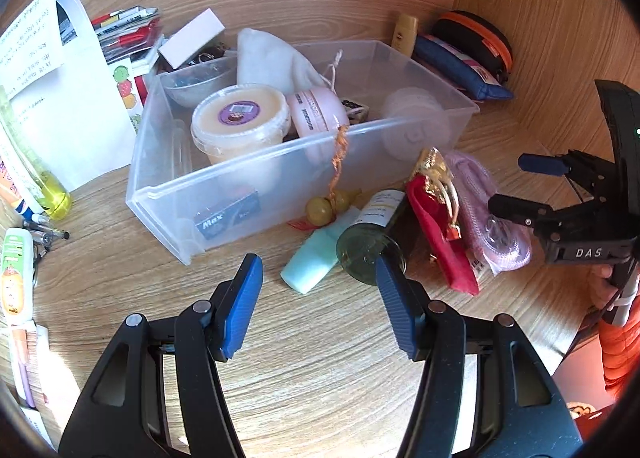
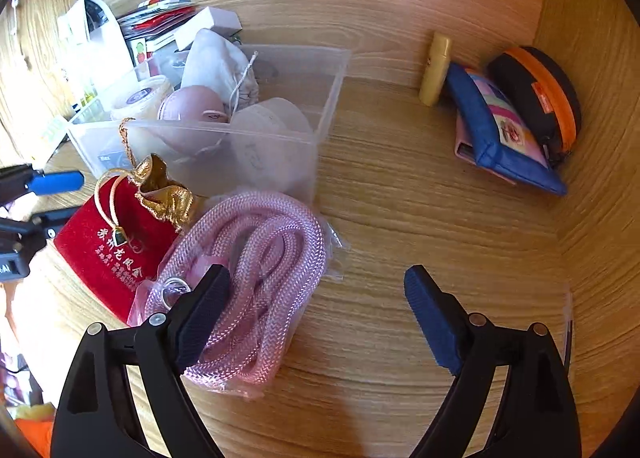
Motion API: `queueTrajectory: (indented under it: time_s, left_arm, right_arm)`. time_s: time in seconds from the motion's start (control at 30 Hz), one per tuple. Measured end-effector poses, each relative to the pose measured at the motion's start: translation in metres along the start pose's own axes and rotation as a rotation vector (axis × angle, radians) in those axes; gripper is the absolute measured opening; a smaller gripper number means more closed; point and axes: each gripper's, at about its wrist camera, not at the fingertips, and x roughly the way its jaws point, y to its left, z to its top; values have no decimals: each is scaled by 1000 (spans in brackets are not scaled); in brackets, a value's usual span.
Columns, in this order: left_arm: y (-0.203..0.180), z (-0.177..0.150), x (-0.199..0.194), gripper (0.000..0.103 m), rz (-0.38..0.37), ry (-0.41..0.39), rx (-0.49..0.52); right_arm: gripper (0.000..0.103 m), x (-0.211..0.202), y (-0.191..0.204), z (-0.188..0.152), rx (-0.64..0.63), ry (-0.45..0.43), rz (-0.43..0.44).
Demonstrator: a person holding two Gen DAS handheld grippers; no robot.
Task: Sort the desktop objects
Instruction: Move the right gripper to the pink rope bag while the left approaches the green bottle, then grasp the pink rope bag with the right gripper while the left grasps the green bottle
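Your left gripper (image 1: 320,310) hangs with its jaws spread wide and nothing between them, low over the surface (image 1: 320,378) just in front of the clear plastic bin (image 1: 240,178), which serves as the landmark here; your right gripper (image 2: 316,314) is likewise parted and empty, its left finger overlapping the bagged pink rope (image 2: 256,258) in the view, whether touching I cannot tell. The bin already holds a lidded tub (image 1: 240,114), a pink round case (image 1: 318,114) and a white cloth pouch (image 1: 272,58), so the sorting looks partly done. Still loose on the surface, all beside the bin's front right corner, are the pink rope, the red velvet pouch (image 2: 108,242) with its gold collar, a dark green bottle (image 1: 370,242) lying on its side, a mint-green tube (image 1: 312,258) and a small yellow gourd charm (image 1: 326,206) whose cord drapes over the bin's front wall. The bottle and tube sit closest to your left jaws, so that seems the likely next pick. Take the bottle across its body rather than its end, since it will probably roll; close squarely and lift clear of the wall before moving over the bin. For the rope, pinch several coils through the bag, because slack plastic alone may slip. Mind the charm's cord so it does not snag.
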Motion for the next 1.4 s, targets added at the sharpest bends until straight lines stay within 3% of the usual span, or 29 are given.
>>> queueTrajectory:
  time_s: [0.3,0.43,0.57,0.73,0.93,1.23,1.33,1.4]
  left_arm:
    - [-18,-2,1,60,-68,10,43]
    - [-26,-3,2,60,-83,13,66]
    - [-34,-6,4,60,-109,32,83]
    - [-41,-8,7,60,-69,13,101]
    - [-40,3,13,60,-56,-1,102]
    - [-46,16,40,60,-38,14,144]
    - [-46,18,45,60,-41,18,146]
    - [-46,19,47,60,-49,19,146]
  right_arm:
    - [87,-9,18,7,34,-31,110]
    - [87,6,34,7,-13,-4,64]
    - [88,5,22,2,-4,-6,93]
    - [88,5,11,-7,-36,18,-13]
    - [89,-3,-6,-12,-19,15,-31]
    - [89,19,-10,1,42,71,58]
    - [89,33,-6,4,31,106,59]
    - [90,38,-4,6,14,105,16]
